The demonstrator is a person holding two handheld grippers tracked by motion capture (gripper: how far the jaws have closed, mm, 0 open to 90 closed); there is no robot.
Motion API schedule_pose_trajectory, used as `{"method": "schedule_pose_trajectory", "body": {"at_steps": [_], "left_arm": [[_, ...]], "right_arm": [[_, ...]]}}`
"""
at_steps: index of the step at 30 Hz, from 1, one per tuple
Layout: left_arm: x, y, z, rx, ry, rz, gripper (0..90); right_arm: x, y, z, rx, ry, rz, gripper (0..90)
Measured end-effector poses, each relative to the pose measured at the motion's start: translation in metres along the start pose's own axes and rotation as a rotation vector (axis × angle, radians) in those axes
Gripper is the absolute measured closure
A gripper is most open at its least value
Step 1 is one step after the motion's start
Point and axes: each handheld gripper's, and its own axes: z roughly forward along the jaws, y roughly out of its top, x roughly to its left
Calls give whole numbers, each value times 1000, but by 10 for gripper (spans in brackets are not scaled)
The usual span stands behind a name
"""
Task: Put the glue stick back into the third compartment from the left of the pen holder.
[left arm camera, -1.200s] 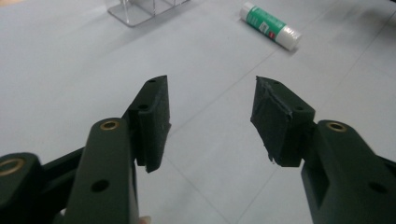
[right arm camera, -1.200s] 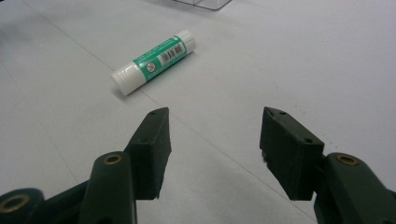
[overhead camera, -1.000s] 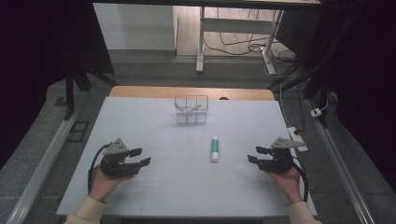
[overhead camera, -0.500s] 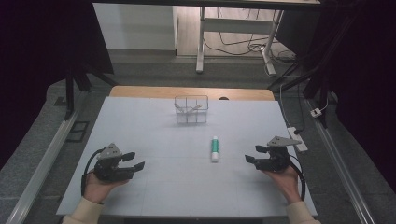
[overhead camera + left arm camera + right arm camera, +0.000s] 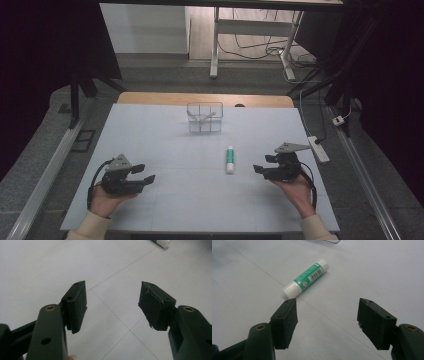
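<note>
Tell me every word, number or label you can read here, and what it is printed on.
Glue stick: a green label with white print and a barcode, all too blurred and small to read.
Clear plastic box: no text visible.
Table and both hand-held grippers: no text visible.
So nothing can be quoted.

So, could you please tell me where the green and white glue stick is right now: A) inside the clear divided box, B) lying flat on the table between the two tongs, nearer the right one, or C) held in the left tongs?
B: the glue stick lies flat on the table, apart from the open right tongs and clear of the clear divided box.
</note>
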Motion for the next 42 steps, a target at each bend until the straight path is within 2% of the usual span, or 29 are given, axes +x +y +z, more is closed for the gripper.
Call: {"method": "schedule_pose_trajectory", "body": {"at_steps": [8, 10, 20, 30, 42], "left_arm": [[0, -1, 1, 8, -7, 2, 392], [-1, -1, 2, 11, -7, 4, 391], [-2, -1, 3, 18, -9, 11, 387], [0, -1, 2, 14, -14, 14, 386], [-1, -1, 4, 21, -4, 19, 382]], "right_arm": [[21, 22, 19, 56, 3, -21, 328], [21, 26, 24, 64, -5, -21, 330], [27, 42, 53, 146, -23, 48, 331], [38, 57, 77, 232, -45, 59, 331], [42, 60, 106, 329, -75, 68, 330]]}}
